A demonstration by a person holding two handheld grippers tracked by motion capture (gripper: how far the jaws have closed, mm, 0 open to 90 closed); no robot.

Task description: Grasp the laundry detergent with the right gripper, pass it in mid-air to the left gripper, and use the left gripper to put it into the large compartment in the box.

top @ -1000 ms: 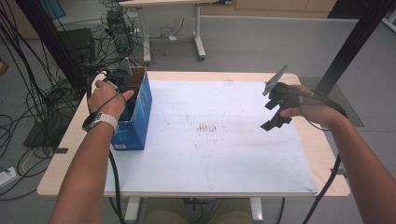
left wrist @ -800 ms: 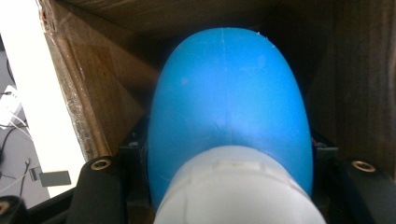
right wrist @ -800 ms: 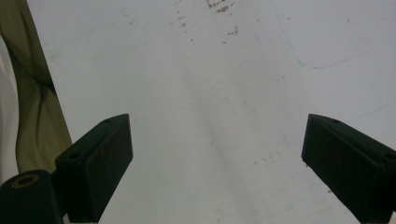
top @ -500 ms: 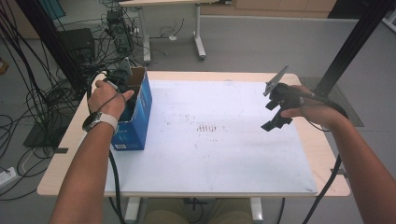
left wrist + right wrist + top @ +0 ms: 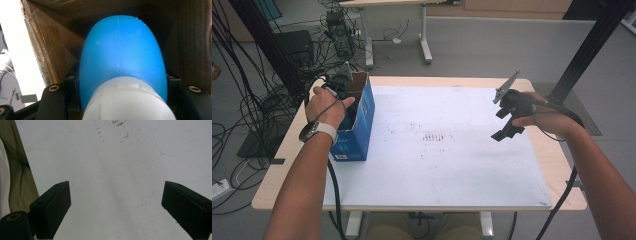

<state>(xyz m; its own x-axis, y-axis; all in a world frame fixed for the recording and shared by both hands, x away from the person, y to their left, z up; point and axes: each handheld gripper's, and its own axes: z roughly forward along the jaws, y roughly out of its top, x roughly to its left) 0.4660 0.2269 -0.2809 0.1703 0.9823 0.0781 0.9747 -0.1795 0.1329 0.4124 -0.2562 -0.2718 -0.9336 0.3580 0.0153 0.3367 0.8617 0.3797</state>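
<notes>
High view first, and the biggest thing on show is the wooden table (image 5: 277, 165), its top almost wholly covered by a white sheet (image 5: 447, 165) with a patch of dark scuff marks (image 5: 434, 137) near the middle. At the sheet's left edge stands a blue cardboard box (image 5: 359, 127), open at the top, brown inside. Over that opening is the left hand (image 5: 326, 107), wrist strapped with a watch (image 5: 317, 131), and the left gripper (image 5: 343, 82) points down into the box. Switch to the left gripper view and there it is: a blue bottle (image 5: 122, 55) with a white cap (image 5: 127, 100), rounded end pointing deeper into the box, brown cardboard walls all round it, and the black jaws pressed against its two sides, clamped on it. So the bottle sits inside the box, in the left gripper's hold. Over on the far right side of the sheet, the right gripper (image 5: 507, 122) hangs above the white surface, well apart from the box, cable trailing back along the forearm. Right gripper view confirms it: the two black jaws stand wide apart with bare white sheet between them.
</notes>
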